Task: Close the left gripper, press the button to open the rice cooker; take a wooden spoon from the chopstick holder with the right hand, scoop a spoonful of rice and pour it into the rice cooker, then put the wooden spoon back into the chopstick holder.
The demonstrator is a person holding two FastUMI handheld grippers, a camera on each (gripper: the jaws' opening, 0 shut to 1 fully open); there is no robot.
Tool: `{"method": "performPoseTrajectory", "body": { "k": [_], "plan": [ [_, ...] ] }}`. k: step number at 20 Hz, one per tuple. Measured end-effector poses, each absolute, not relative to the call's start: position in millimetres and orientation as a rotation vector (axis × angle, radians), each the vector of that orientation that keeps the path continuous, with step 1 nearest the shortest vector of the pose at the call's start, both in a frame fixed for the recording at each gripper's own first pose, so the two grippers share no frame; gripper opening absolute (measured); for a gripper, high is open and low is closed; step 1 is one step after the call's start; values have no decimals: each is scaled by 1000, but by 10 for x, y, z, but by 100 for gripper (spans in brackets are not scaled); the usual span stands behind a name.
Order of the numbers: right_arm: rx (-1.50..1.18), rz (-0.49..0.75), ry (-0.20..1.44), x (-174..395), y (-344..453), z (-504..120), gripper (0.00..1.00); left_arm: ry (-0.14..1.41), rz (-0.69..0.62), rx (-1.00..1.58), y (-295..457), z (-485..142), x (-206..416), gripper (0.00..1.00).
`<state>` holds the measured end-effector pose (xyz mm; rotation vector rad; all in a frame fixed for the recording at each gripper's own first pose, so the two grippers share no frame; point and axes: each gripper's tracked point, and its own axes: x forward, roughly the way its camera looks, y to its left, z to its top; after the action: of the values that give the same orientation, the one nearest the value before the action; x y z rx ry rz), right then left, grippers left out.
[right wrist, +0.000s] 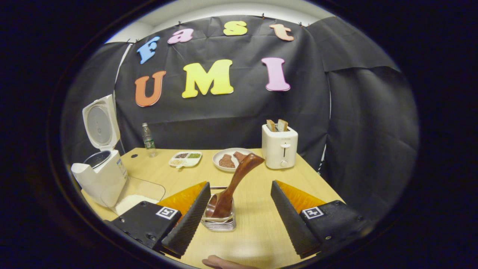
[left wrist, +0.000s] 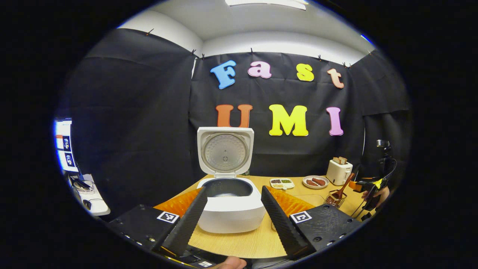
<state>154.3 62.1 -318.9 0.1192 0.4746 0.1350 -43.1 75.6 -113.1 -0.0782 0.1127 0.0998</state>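
**Spoon pick-up ahead: a slanted handle and a light holder**

In the right gripper view, the right claw point(right wrist: 239, 220) is spread wide and holds nothing; the chopstick holder point(right wrist: 219, 220) stands on the surface point(right wrist: 254, 231) between its fingers, nearer the left one, with no clear contact. The wooden spoon point(right wrist: 233, 186) sits bowl-down in the holder, its handle leaning up and to the right. The likely trouble is the grip: if the fingers close low, they may catch the holder's rim and tip or drag it; if they close on the slanted handle off-centre, the spoon may twist or slip when lifted.

In the left gripper view, the left claw point(left wrist: 233, 220) is also spread and empty, the rice cooker point(left wrist: 231, 209) just beyond its fingers with the lid point(left wrist: 225, 152) already upright. Left of the holder, a clear tray of rice point(right wrist: 134, 200) lies against the cooker; a careless swing there could spill grains.
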Motion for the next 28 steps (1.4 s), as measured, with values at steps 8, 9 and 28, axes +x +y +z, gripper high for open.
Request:
{"method": "performPoseTrajectory", "body": {
  "k": [8, 9, 28],
  "plan": [
    [291, 100, 553, 1992, 864, -3571, 94, 87, 58, -117, 599, -1289, -1046, 93],
    [326, 92, 553, 2015, 889, -3596, 92, 83, 57, -111, 570, -1298, -1071, 93],
    [261, 79, 311, 1795, 844, -2561, 17, 66, 109, -81, 766, -1346, -1210, 94]
  ]
}}
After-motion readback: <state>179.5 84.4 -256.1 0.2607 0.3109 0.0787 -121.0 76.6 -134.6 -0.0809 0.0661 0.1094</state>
